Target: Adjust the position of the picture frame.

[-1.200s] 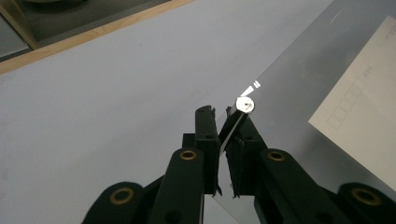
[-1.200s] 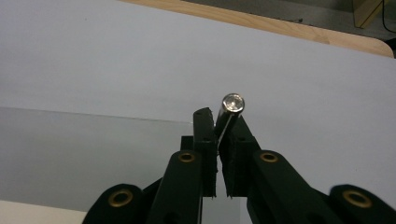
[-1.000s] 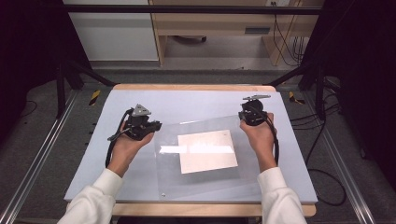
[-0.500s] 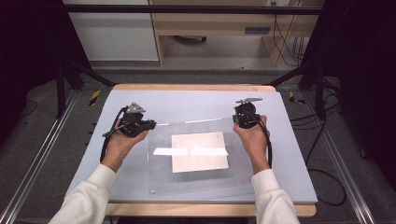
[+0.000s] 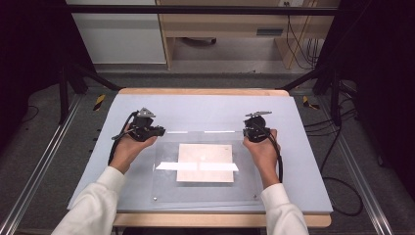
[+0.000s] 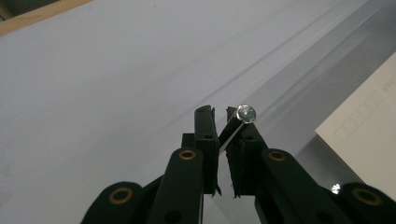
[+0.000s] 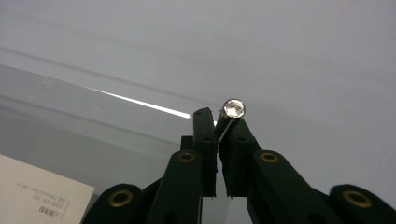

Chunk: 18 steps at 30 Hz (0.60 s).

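A clear plastic sheet point(image 5: 205, 191) lies over the grey mat point(image 5: 205, 107), squared to the table, with a pale paper card point(image 5: 205, 162) at its middle. My left gripper point(image 5: 155, 131) is shut on the sheet's far left corner and my right gripper point(image 5: 248, 134) on its far right corner. In the left gripper view, my left gripper point(image 6: 220, 112) pinches the sheet's thin edge beside a round metal stud point(image 6: 246, 113). In the right gripper view, my right gripper point(image 7: 215, 114) clamps the edge beside a similar stud point(image 7: 233, 108). Whether the card lies on or under the sheet, I cannot tell.
The mat covers a wooden table with its far edge point(image 5: 200, 91) showing. Metal rails point(image 5: 44, 161) run along both sides. Cables point(image 5: 342, 191) trail on the floor at the right. A bright glare strip point(image 5: 195, 166) crosses the sheet.
The sheet, skewed a second ago, has swung square to the table, and its card with it. Both hands have sunk lower with the corners still clamped.
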Tool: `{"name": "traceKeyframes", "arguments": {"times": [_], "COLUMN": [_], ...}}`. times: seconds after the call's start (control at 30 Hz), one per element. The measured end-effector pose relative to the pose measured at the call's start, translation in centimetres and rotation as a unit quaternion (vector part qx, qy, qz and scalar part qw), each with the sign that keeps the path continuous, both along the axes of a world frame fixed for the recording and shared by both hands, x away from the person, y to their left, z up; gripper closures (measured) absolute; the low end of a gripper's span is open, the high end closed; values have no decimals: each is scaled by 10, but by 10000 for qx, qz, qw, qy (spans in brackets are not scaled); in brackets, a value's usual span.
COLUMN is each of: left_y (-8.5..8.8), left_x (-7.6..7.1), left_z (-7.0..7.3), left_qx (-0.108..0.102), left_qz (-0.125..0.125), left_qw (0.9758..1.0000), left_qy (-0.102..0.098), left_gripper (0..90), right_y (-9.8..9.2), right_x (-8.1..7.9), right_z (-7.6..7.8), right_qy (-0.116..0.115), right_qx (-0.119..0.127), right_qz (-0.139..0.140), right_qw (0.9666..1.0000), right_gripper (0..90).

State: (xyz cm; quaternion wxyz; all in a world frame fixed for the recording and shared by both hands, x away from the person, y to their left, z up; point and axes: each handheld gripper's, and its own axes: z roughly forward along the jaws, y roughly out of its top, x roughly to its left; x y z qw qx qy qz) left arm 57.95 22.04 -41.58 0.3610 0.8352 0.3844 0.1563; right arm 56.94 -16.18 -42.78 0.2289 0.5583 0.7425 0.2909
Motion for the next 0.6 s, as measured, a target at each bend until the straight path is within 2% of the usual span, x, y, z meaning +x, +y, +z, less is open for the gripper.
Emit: {"name": "traceKeyframes", "arguments": {"times": [0.3,0.53,0.6], "left_y": [4,5,4], "left_x": [13,14,15], "left_z": [-13,-21,-23], "left_qx": [-31,-77,5], "left_qz": [143,194,193], "left_qw": [9998,9996,9996], "left_qy": [115,170,223], "left_gripper": [821,822,824], "right_y": [6,9,8], "right_x": [4,5,5], "right_z": [-9,-13,-16], "right_qy": [87,132,147], "right_qx": [-69,-107,-93], "right_qz": [20,27,34], "right_qw": [9999,9999,9998], "right_gripper": [856,856,856]}}
